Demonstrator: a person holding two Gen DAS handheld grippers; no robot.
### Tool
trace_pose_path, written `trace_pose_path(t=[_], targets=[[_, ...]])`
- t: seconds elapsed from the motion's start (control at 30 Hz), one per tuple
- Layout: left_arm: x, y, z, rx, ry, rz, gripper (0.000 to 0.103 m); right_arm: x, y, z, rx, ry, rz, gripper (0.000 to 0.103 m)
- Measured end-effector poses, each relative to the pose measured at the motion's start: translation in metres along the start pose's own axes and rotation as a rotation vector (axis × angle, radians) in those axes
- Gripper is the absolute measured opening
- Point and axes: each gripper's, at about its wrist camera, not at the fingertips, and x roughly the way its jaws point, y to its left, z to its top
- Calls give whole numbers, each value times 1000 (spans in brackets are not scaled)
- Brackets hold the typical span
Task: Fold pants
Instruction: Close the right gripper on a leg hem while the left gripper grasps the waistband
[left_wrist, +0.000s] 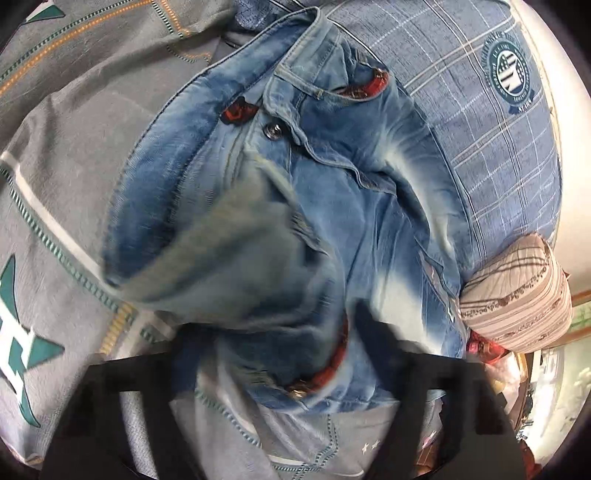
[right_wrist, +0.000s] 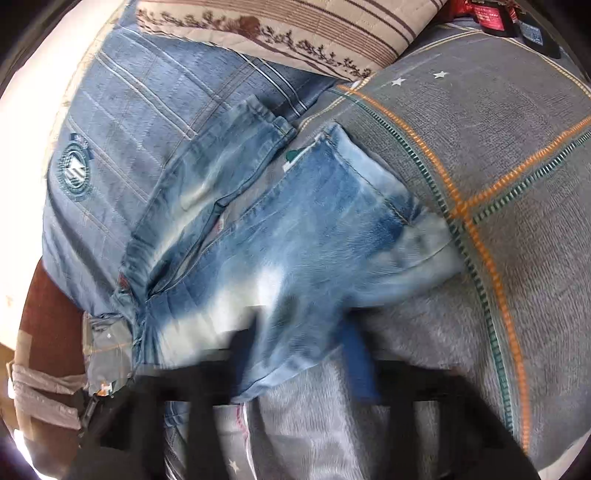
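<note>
The left gripper is spread wide, its black fingers blurred at the bottom of the left wrist view, with the waist end of the jeans bunched between them; whether the fingers actually pinch the denim cannot be told. The right gripper also stands wide, one dark finger at the left and a blue-padded one at the right, with a pant leg's cloth passing between them; a grip cannot be confirmed there either. Both tools point forward and down over the bed.

The jeans lie crumpled, partly on a grey bedspread with teal and orange stitch lines and partly on a blue checked pillow bearing a round crest. A striped beige pillow sits beside the blue one.
</note>
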Motion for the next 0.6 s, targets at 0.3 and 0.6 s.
trace_pose_path(t=[0.3, 0.6], targets=[[-38, 5, -10, 47, -86, 32, 9, -43, 24, -15, -114, -138, 14, 3], [-91, 40, -47, 53, -130, 72, 8, -114, 45, -63, -190, -149, 142, 3]])
